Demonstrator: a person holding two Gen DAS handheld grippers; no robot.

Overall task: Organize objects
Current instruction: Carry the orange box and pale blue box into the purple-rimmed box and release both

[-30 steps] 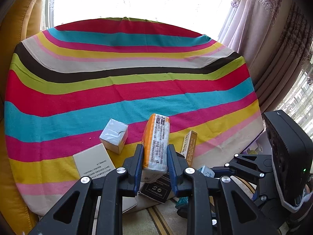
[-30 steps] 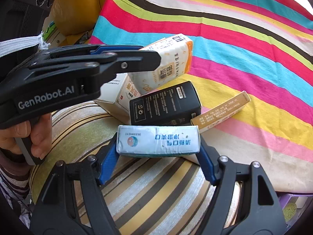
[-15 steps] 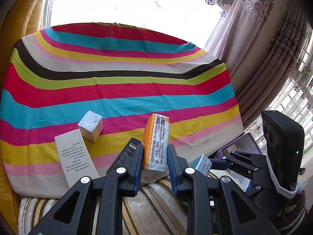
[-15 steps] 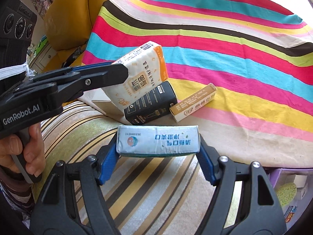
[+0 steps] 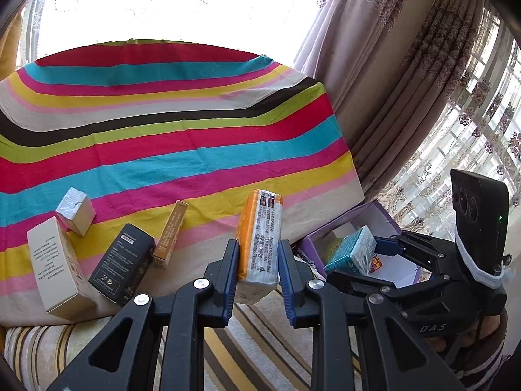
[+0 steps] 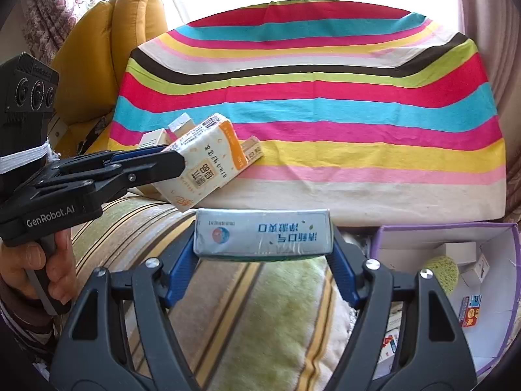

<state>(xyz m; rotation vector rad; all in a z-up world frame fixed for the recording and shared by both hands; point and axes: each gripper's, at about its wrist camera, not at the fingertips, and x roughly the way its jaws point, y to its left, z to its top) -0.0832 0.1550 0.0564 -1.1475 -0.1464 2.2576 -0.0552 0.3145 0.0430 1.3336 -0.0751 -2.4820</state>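
Our left hand-held gripper [image 5: 258,260] is clamped on an orange-and-white tissue pack [image 5: 260,238], and our right hand-held gripper [image 6: 262,254] on a pale blue box [image 6: 262,234]; we hold both above the striped cushion [image 6: 260,309], beside the purple box [image 6: 513,260].

Bright daylight floods a window [image 5: 162,3] hung with patterned curtains [image 5: 407,81] — lace sheers beside them. A mustard-yellow armchair [image 6: 107,49] stands left; a striped cushion [image 6: 260,309] lies below.
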